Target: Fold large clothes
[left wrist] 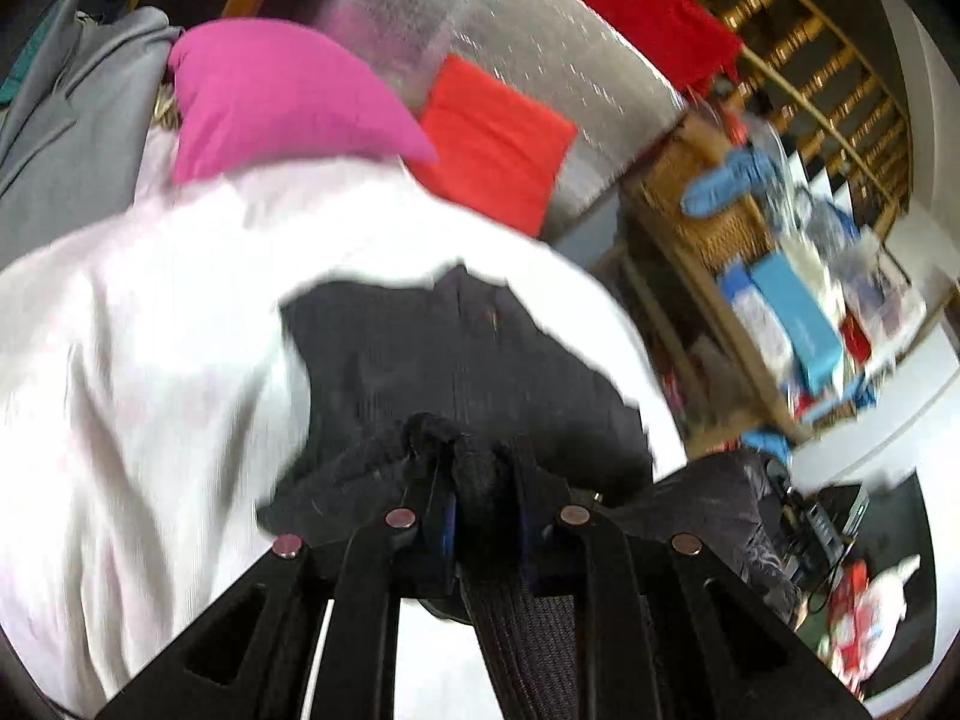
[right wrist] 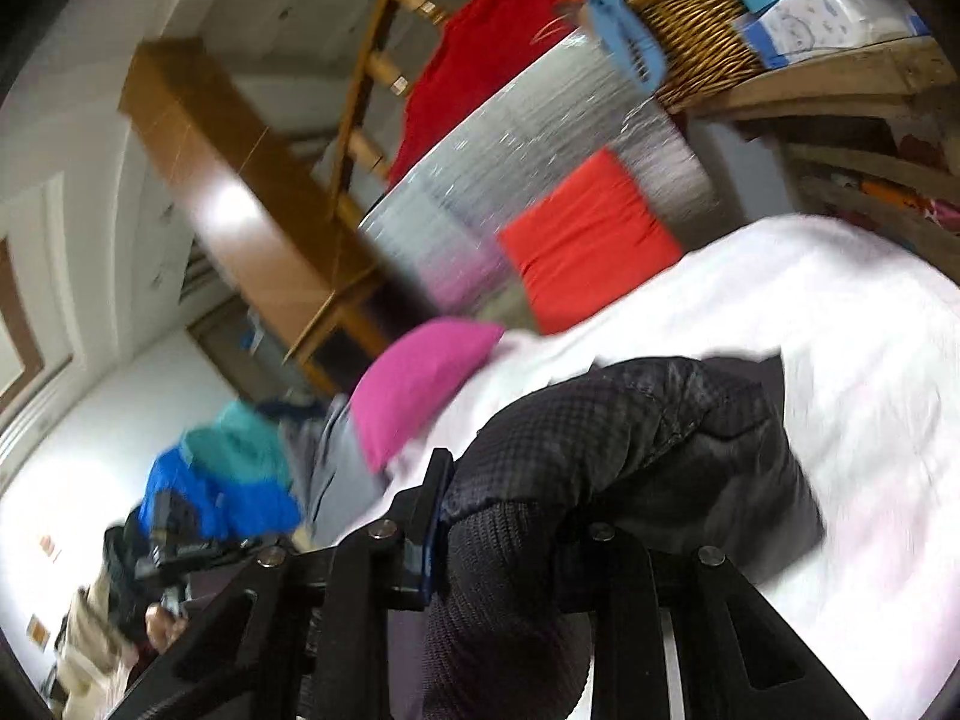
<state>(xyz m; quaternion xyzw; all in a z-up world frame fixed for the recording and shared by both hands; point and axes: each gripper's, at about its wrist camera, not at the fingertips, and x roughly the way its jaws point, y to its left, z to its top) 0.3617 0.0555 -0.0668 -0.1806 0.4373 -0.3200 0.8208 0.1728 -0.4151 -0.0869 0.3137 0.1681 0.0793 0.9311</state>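
A dark quilted jacket point(left wrist: 456, 360) with ribbed knit trim lies on a bed with a white sheet point(left wrist: 150, 360). My left gripper point(left wrist: 477, 462) is shut on a bunched ribbed edge of the jacket, held just above the sheet. In the right wrist view the same jacket point(right wrist: 660, 450) drapes over the sheet point(right wrist: 840, 360), and my right gripper point(right wrist: 492, 504) is shut on its ribbed cuff or hem, which hides the right finger. Both views are blurred by motion.
A pink pillow point(left wrist: 276, 96) and an orange-red pillow point(left wrist: 498, 144) lie at the head of the bed against a silver padded panel point(left wrist: 528, 30). A wicker basket point(right wrist: 690, 24) and boxes sit on a wooden shelf. Grey and blue clothes point(right wrist: 228, 480) lie beside the pink pillow.
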